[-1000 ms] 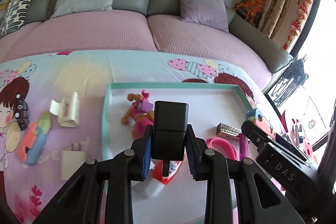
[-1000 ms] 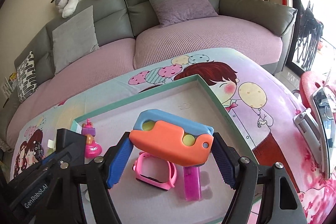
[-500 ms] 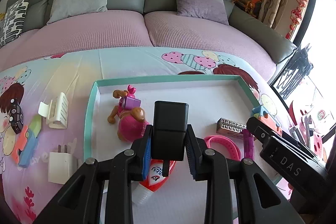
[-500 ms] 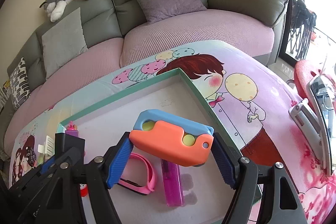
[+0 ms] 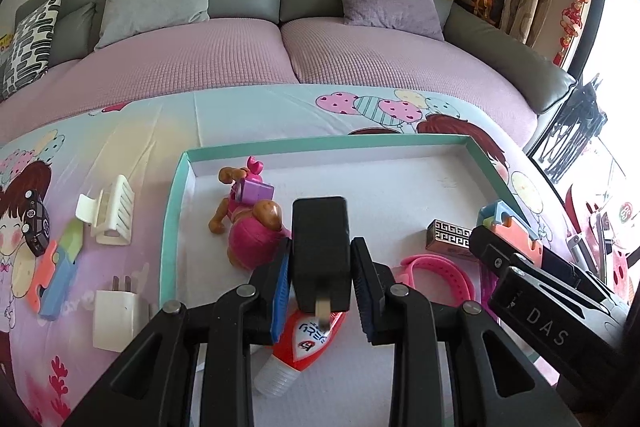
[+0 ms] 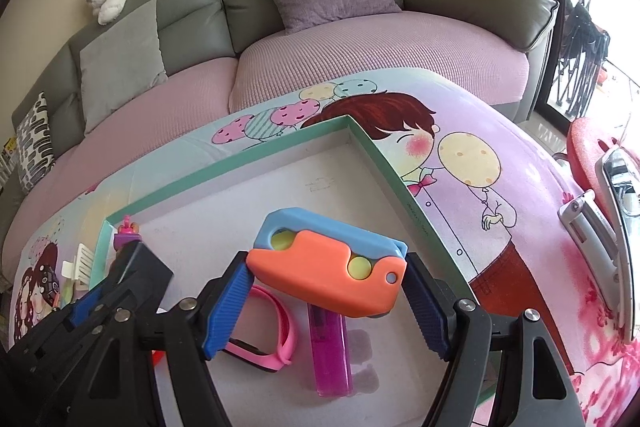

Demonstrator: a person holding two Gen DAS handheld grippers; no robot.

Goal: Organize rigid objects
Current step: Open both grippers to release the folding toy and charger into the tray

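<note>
Left wrist view: left gripper jaws are clamping a black plug-in charger block, right gripper jaws an orange-and-blue plastic toy, both hovering over the teal-rimmed white tray, awaiting lowering and release.

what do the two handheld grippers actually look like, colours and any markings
Both are matte black plastic with angular, triangulated linkage arms joined by round silver pins. The left gripper and right gripper each have two fingers faced with blue ribbed pads. White lettering "DAS" is printed on the right gripper's body, seen from the left wrist camera. No cables or sleeves are visible.
</note>
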